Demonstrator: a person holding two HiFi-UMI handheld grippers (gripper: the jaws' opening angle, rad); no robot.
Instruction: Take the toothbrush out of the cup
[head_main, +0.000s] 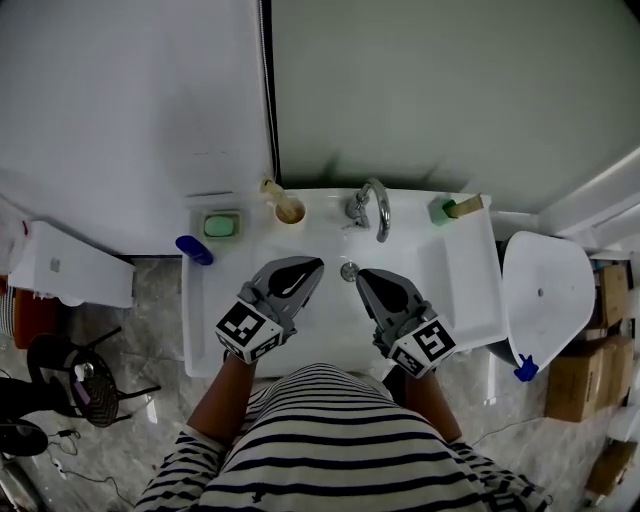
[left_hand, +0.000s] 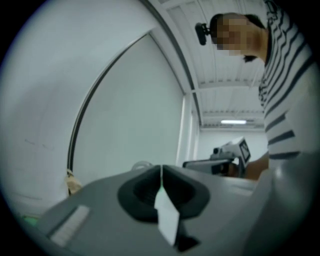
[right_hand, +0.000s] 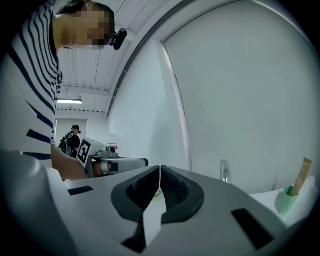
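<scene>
I judge that none of the job is done yet. My left tongs (head_main: 312, 265) and right tongs (head_main: 363, 274) hang side by side over the white basin (head_main: 336, 322), pointing toward the back wall. Both are shut with nothing between them (each one's own camera shows the dark pads meeting in a thin line).

There are two candidates on the back ledge. A cream cup (head_main: 290, 212) stands left of the tap (head_main: 372, 205) with a pale handle (head_main: 269, 187) leaning out of it. A green cup (head_main: 441, 211) stands right of the tap with a tan stick (head_main: 467, 206) in it. I can't tell from here which one is the toothbrush, but both are in their cups and well apart from either pair of tongs. So everything remains to be done: pick the cup, reach to it, open the tongs, close them on the handle and draw it clear of the rim.

The counter (head_main: 462, 285) is a glossy white vanity top around the basin, which I expect to be slippery if a cup gets nudged. A green soap dish (head_main: 221, 225) sits at its back left corner, and a dark blue object (head_main: 194, 249) lies at its left edge. The drain (head_main: 349, 270) lies between the two tongs' tips.

The room is a small bathroom with plain pale walls and a dark vertical line running down the back wall. The floor is grey and marbled. A white toilet (head_main: 545, 290) stands just right of the counter, with cardboard boxes (head_main: 578, 375) beyond it.
</scene>
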